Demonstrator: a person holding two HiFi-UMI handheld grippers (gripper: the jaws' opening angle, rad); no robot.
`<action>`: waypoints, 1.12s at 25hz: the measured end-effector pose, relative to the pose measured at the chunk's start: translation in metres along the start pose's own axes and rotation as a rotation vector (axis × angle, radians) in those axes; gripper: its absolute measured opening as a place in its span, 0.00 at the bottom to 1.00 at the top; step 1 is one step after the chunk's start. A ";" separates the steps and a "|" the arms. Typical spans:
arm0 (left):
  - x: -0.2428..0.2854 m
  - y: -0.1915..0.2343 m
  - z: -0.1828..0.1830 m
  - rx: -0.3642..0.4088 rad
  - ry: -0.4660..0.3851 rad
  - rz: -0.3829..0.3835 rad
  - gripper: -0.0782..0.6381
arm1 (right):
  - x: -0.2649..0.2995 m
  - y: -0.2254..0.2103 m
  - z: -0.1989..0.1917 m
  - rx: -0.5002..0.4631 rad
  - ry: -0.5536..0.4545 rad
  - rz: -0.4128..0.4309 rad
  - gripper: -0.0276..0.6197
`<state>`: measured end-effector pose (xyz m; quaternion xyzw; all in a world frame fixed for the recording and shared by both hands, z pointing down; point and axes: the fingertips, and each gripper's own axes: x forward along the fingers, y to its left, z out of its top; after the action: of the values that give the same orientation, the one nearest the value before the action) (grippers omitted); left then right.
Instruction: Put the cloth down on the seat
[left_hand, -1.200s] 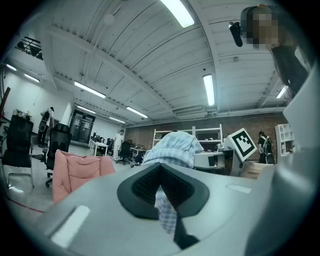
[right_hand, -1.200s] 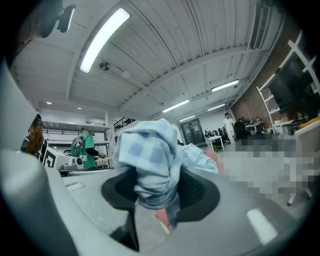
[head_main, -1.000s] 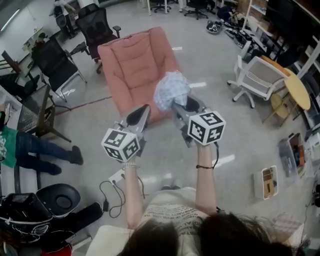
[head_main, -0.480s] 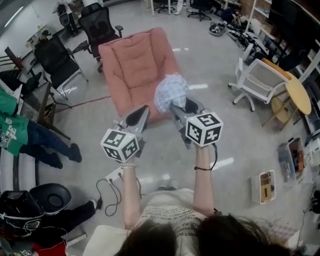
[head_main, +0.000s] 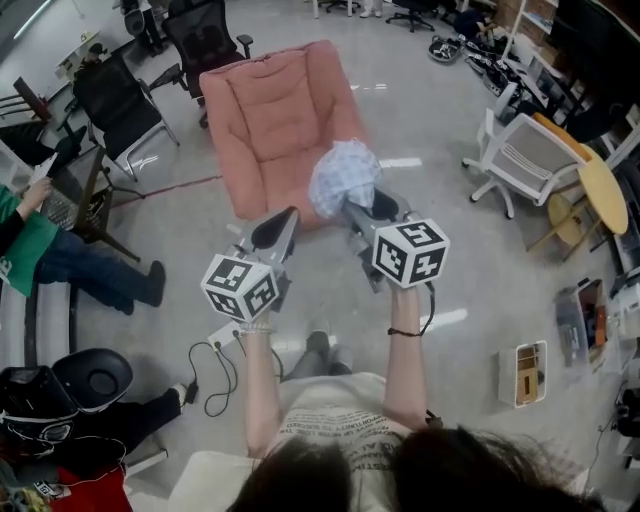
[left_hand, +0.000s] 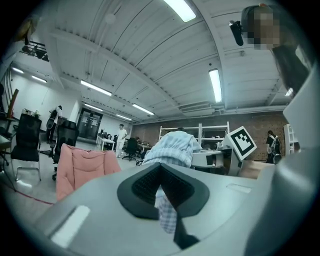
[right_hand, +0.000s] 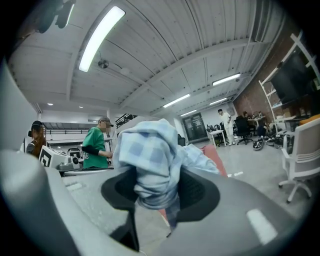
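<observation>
A pink padded seat (head_main: 275, 120) stands on the floor ahead of me; it also shows at the left of the left gripper view (left_hand: 82, 167). My right gripper (head_main: 362, 210) is shut on a bunched light-blue checked cloth (head_main: 343, 178), held in the air over the seat's near right corner. The cloth (right_hand: 150, 160) bulges out above the right gripper's pads (right_hand: 200, 192). My left gripper (head_main: 285, 222) hovers just left of the cloth, jaws together. A strip of cloth (left_hand: 167, 215) shows in their slit; I cannot tell whether it is pinched.
Black office chairs (head_main: 115, 110) stand left of the seat and a white chair (head_main: 525, 155) and round wooden table (head_main: 598, 185) to the right. A person in green (head_main: 30, 240) sits at the far left. Cables (head_main: 215, 370) and a box (head_main: 527, 372) lie on the floor.
Both grippers keep the same pose with the cloth. My foot has come forward into view below them, and the person in green at the left has shifted.
</observation>
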<state>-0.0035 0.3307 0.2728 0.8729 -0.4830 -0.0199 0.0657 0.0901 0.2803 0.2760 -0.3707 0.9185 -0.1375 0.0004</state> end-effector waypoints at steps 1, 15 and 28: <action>0.000 0.001 -0.001 0.002 0.004 0.002 0.10 | 0.002 -0.001 -0.001 0.006 -0.001 -0.001 0.33; 0.035 0.054 -0.009 -0.022 0.013 -0.015 0.11 | 0.056 -0.028 -0.008 0.018 0.026 -0.019 0.33; 0.101 0.139 0.003 -0.028 0.030 -0.066 0.10 | 0.141 -0.069 0.007 0.040 0.025 -0.062 0.33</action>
<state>-0.0666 0.1722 0.2913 0.8876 -0.4526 -0.0155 0.0843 0.0354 0.1350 0.3007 -0.3971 0.9036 -0.1606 -0.0080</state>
